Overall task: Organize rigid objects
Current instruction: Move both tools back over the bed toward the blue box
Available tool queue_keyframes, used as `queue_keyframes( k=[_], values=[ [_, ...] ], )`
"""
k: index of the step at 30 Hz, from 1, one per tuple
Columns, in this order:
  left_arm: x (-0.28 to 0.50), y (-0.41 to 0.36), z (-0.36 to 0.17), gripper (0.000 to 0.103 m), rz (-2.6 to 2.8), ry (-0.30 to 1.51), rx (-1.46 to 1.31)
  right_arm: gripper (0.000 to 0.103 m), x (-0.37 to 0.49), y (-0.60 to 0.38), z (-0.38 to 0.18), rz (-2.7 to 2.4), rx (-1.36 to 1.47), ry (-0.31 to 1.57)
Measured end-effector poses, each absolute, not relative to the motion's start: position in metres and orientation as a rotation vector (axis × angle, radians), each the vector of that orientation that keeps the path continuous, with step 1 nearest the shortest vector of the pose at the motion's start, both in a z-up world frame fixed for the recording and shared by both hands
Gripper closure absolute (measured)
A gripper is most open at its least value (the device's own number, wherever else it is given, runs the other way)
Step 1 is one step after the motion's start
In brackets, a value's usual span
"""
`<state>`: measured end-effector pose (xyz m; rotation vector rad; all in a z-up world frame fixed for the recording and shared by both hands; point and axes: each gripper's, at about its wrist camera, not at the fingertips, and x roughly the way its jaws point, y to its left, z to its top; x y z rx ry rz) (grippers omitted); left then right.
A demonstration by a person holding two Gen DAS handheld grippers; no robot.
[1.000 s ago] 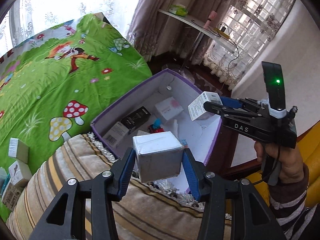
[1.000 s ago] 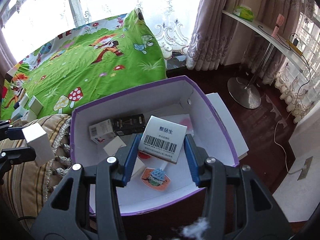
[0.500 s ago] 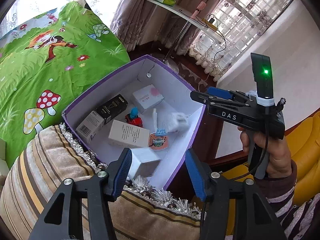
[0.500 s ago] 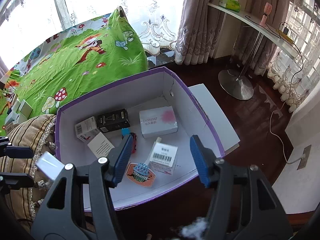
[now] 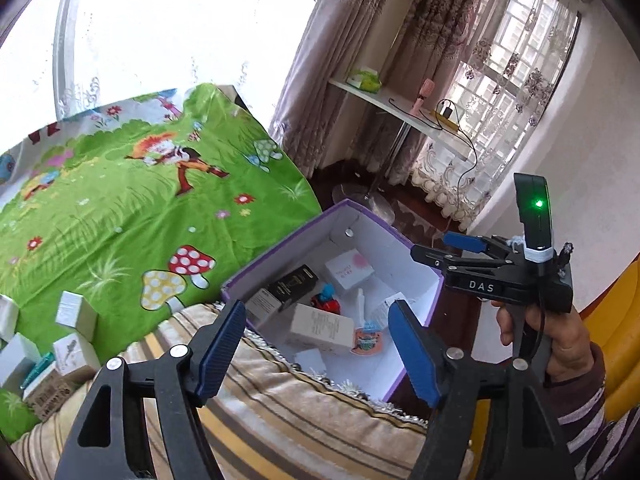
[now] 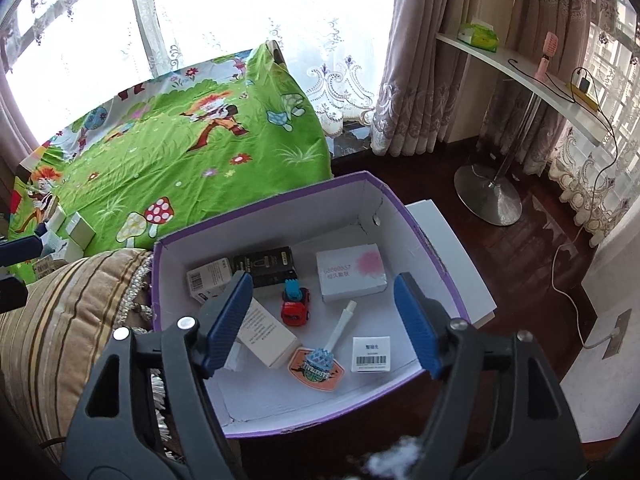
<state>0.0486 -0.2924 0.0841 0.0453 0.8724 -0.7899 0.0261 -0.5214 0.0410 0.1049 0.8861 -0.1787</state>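
Left wrist view: looks forward and steeply down between its own blue fingers (image 5: 224, 344), from above a striped cushion (image 5: 304, 416), toward the purple-rimmed box (image 5: 352, 210) at centre, with the right gripper (image 5: 438, 250) seen side-on at 3 o'clock. Right wrist view: looks down between its fingers (image 6: 232, 320) from nearer the same box (image 6: 372, 178), which fills the lower centre. Shared by both: the box, green bedspread (image 5: 120, 216) at 10 o'clock, curved shelf (image 6: 520, 80) at 1 o'clock.

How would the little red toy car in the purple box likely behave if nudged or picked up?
The red toy car sits upright on its wheels, so a nudge would probably roll it. It looks like small hard plastic, likely light and stiff. Its rounded body may slip between flat pads.
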Motion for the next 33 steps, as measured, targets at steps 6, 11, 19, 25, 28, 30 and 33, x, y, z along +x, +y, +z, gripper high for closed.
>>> queue_keyframes(
  k=[6,11,19,25,28,30,33],
  values=[
    [0.039,-0.256,0.089,0.028,-0.719,0.758,0.087,0.013,0.035,-0.484,0.064,-0.172,0.005,0.824],
    [0.041,-0.219,0.087,0.028,-0.646,0.756,0.063,0.011,0.048,-0.445,0.076,-0.114,-0.064,0.803],
    [0.051,-0.152,0.075,0.028,-0.529,0.805,-0.013,0.011,0.068,-0.385,0.079,0.017,-0.102,0.817],
    [0.054,-0.109,0.059,0.028,-0.434,0.857,-0.056,0.011,0.082,-0.347,0.073,0.111,-0.118,0.843],
    [0.055,-0.089,0.054,0.028,-0.39,0.871,-0.072,0.011,0.09,-0.333,0.071,0.134,-0.129,0.859],
    [0.056,-0.075,0.052,0.028,-0.354,0.873,-0.079,0.011,0.095,-0.324,0.07,0.163,-0.121,0.875],
    [0.06,-0.051,0.048,0.028,-0.295,0.891,-0.093,0.011,0.103,-0.309,0.067,0.199,-0.125,0.897]
  ],
)
